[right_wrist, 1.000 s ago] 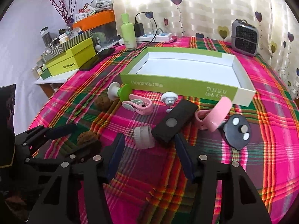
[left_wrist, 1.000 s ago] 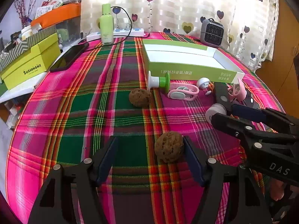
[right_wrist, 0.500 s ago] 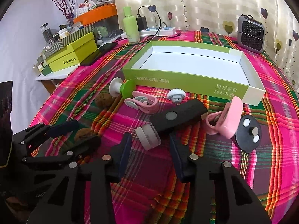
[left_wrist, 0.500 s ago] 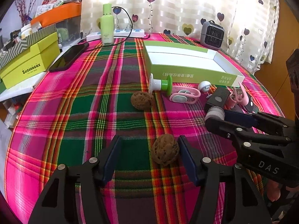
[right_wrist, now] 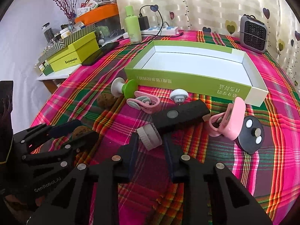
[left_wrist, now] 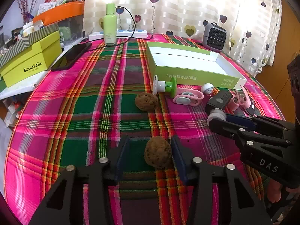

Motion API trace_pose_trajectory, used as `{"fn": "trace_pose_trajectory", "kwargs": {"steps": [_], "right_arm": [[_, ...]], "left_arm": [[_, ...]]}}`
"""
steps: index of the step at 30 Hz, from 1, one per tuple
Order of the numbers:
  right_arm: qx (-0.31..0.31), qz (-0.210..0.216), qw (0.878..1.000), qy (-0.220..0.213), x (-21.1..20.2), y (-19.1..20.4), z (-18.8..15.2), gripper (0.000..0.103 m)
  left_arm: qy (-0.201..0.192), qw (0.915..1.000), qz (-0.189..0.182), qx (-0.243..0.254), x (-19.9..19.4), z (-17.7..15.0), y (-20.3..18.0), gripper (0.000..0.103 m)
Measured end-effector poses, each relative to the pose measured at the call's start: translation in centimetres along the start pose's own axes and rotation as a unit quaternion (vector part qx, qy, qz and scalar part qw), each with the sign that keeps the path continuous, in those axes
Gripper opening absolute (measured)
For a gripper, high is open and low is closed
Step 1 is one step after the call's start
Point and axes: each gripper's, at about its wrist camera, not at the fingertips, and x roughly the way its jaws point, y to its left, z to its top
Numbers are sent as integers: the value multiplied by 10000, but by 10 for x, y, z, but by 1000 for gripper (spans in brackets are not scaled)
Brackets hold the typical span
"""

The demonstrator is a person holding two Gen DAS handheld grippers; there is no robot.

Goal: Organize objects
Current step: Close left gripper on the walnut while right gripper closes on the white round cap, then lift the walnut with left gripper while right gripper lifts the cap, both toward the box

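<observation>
On the left edge of the plaid worktop [left_wrist: 90, 101] a yellow-green box [left_wrist: 30, 63] sits on a side shelf, with a dark phone [left_wrist: 72, 56] beside it and a pale green bottle [left_wrist: 110, 24] far back by a white power strip [left_wrist: 131, 32].

The left gripper [left_wrist: 148, 150] is at the near middle, its jaws closing around a brown walnut [left_wrist: 158, 154]. The right pad lies against or just beside the nut; a clear gap remains between the left pad and the nut, so it is not yet pinched. A second walnut [left_wrist: 146, 102] lies farther off, just beside a white-and-green spool-shaped piece [left_wrist: 165, 85].

Right of that comes a pink clip [right_wrist: 144, 102], then a small white knob [right_wrist: 179, 94], both near the front wall of the open green tray [right_wrist: 187, 78], whose white inside holds nothing.

The right gripper [right_wrist: 150, 140] has its jaws closing on a small white round cap [right_wrist: 149, 136]; both pads are at or just beside its sides, but I cannot tell whether they press it. The cap touches the near end of a black bar [right_wrist: 180, 116]. Farther right are a second pink clip [right_wrist: 230, 120], tilted up, and a black disc [right_wrist: 250, 136] with white dots. A grey heater [right_wrist: 254, 33] stands at the far right.
</observation>
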Motion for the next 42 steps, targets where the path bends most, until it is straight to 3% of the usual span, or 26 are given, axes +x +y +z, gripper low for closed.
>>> {"fn": "trace_pose_trajectory", "kwargs": {"steps": [3, 28, 42], "right_arm": [[-2, 3, 10000, -7, 0, 0, 0, 27], [-51, 203, 9996, -173, -13, 0, -2, 20], [-120, 251, 9995, 111, 4, 3, 0, 23]], "left_arm": [[-3, 10000, -10, -2, -1, -1, 0, 27], [-8, 10000, -76, -25, -3, -3, -3, 27], [71, 9999, -130, -82, 0, 0, 2, 27]]}}
